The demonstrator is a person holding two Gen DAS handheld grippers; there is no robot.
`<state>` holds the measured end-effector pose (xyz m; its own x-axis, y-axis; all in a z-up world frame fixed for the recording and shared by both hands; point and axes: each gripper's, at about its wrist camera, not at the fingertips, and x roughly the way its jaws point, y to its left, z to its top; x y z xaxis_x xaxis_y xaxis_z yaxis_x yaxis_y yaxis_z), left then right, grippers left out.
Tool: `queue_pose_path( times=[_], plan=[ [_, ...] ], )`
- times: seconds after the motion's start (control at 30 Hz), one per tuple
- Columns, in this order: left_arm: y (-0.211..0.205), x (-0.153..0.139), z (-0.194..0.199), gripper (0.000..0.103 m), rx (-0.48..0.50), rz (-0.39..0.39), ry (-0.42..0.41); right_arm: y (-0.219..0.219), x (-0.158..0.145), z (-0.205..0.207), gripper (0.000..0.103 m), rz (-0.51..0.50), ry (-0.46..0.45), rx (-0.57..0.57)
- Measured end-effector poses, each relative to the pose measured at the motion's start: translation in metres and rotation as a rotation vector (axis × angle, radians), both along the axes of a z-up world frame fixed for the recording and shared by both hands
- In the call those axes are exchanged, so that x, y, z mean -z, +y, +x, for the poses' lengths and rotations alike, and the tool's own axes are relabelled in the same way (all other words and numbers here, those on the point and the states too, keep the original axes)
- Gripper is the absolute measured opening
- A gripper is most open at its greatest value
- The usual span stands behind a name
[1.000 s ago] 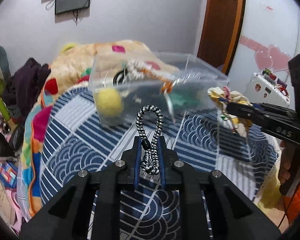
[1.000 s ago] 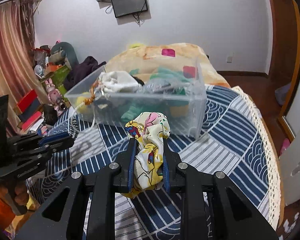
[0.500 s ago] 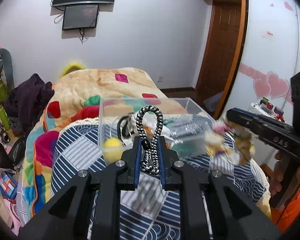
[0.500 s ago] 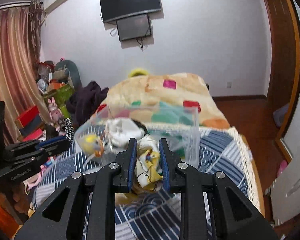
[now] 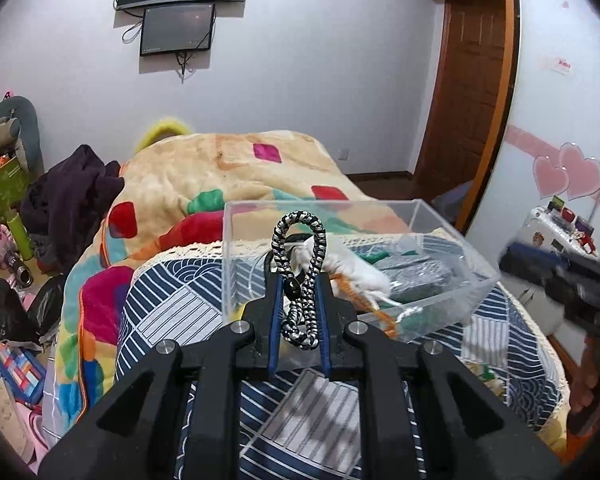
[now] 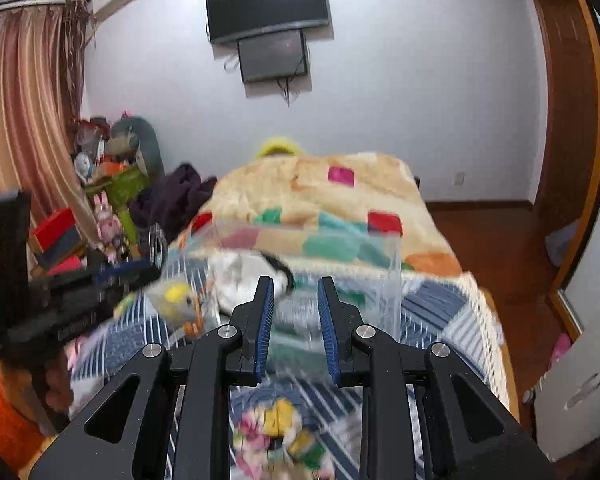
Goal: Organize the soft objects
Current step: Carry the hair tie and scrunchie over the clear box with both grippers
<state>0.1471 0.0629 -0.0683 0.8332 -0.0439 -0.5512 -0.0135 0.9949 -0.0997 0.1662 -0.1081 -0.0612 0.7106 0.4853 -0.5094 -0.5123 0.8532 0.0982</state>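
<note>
My left gripper [image 5: 299,292] is shut on a black-and-white braided cord loop [image 5: 300,268], held upright in front of a clear plastic box [image 5: 440,296] on the bed. The box holds a white cloth [image 5: 356,272], dark items and an orange string. My right gripper [image 6: 294,296] is open and empty, near the same box [image 6: 384,280]. A yellow patterned scrunchie [image 6: 276,436] lies blurred on the blue striped cover below the right gripper. The right gripper shows at the right edge of the left wrist view [image 5: 516,260].
The bed has a blue-white patterned cover [image 5: 172,312] and a beige blanket with coloured patches [image 5: 228,168]. Dark clothes [image 5: 68,200] and clutter lie at the left. A wooden door [image 5: 468,92] and white wardrobe [image 5: 560,120] stand at the right.
My right gripper has opened and the scrunchie has dropped onto the bed cover below it. Both grippers have risen, with the left still holding the cord.
</note>
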Motion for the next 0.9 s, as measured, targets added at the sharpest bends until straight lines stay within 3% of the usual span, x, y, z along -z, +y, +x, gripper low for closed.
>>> queue_pose_path(
  times=[0.07,0.13,0.2,0.4,0.57,0.67,0.73,0.9],
  plan=[
    [0.003,0.004,0.004,0.015,-0.006,0.001,0.014,-0.003,0.012,-0.001,0.034,-0.013,0.046,-0.006],
    [0.004,0.007,0.009,0.015,-0.009,0.000,0.025,-0.006,0.028,-0.003,0.053,-0.023,0.097,-0.011],
    [0.005,0.009,0.014,0.015,-0.015,0.001,0.034,-0.008,0.042,-0.006,0.059,-0.040,0.136,-0.017],
    [0.010,0.015,0.032,0.015,-0.015,-0.028,0.069,0.001,0.089,-0.003,0.059,-0.106,0.322,-0.093],
    [0.011,0.022,0.043,0.015,-0.017,-0.053,0.103,0.005,0.088,-0.013,0.060,-0.131,0.288,-0.100],
    [0.011,0.023,0.045,0.015,-0.014,-0.056,0.107,0.010,0.089,-0.018,0.041,-0.173,0.248,-0.100],
    [0.009,0.025,0.047,0.015,-0.008,-0.049,0.111,0.012,0.087,-0.018,0.019,-0.168,0.245,-0.121],
    [0.008,0.026,0.049,0.022,0.001,-0.040,0.115,0.013,0.077,-0.023,0.012,-0.162,0.193,-0.107]
  ],
)
